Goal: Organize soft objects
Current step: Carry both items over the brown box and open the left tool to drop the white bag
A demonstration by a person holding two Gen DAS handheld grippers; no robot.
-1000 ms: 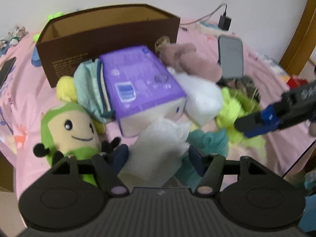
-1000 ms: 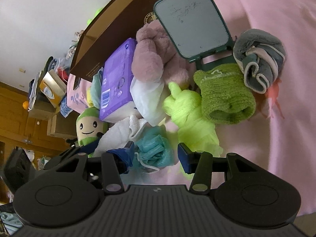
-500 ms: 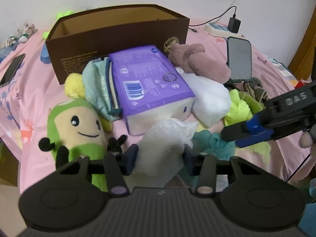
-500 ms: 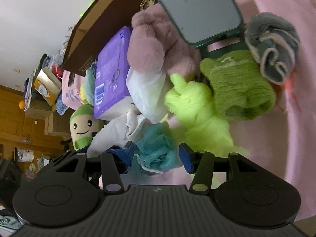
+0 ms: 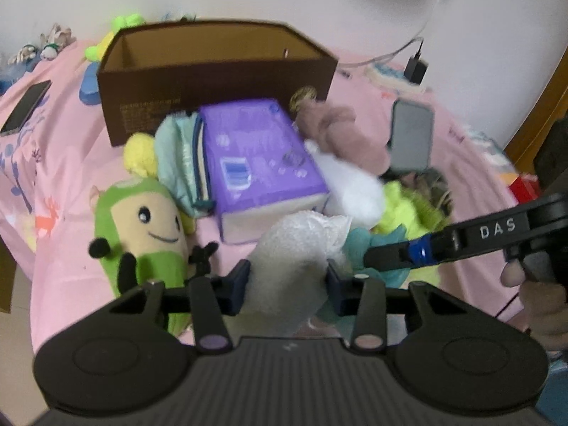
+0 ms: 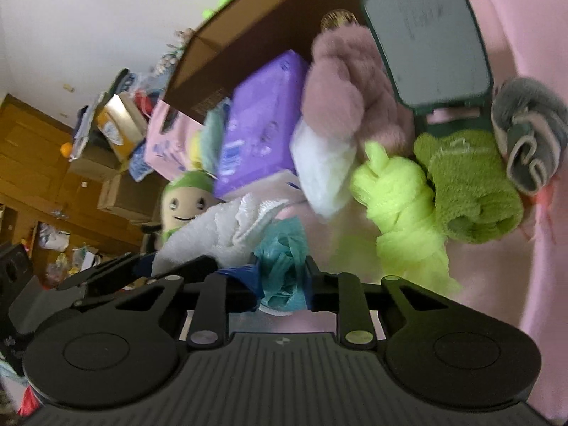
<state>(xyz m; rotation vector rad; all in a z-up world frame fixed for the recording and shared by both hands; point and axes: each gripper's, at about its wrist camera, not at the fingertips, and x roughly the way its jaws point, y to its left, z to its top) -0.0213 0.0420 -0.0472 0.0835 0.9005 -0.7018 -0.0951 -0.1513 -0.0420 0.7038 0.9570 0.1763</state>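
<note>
Brown box (image 5: 216,81) interior mostly hidden, teal puff (image 6: 284,266) base behind fingers (image 6: 245,284).

We are in a home bedroom. Beyond our fingers spreads a pink printed bedsheet (image 5: 53,184) strewn with plush toys (image 5: 149,227); left of them stands wooden furniture (image 6: 32,163).

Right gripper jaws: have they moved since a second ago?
Yes. The right gripper jaws are closing, now pinching the teal mesh puff they earlier straddled.

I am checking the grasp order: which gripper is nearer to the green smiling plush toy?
Left. The left gripper, closing on the white towel, is beside the green plush toy; the right gripper, closing on the teal mesh sponge, is beyond the towel.
</note>
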